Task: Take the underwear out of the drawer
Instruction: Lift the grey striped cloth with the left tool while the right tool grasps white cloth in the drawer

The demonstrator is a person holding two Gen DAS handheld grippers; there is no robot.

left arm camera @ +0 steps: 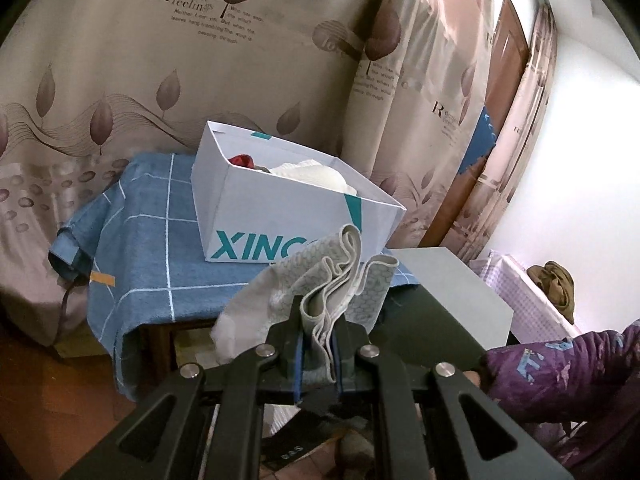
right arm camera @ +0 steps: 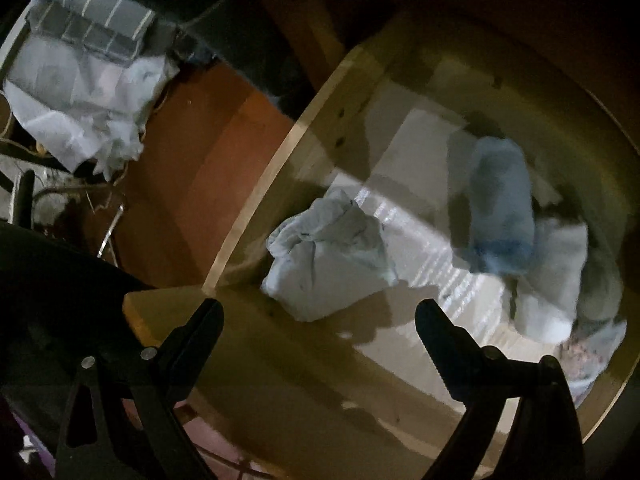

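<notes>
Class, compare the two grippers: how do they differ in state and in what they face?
The left gripper is shut on a pale patterned garment; the right gripper is open and empty. The left faces a white box on blue cloth; the right looks down into the drawer over crumpled clothes. Both have black fingers.

We've got one pair of underwear (left arm camera: pixel 320 300) out in the open: pale grey, honeycomb print, bunched into upright folds with its waistband edges looping at the top, up near the white box. Down in the wooden drawer (right arm camera: pixel 256 200), a crumpled light-blue pair (right arm camera: pixel 328 256) lies near the left wall. Farther right, a rolled blue-grey pair (right arm camera: pixel 500 208) touches a whitish roll (right arm camera: pixel 556 276), both blurred.
</notes>
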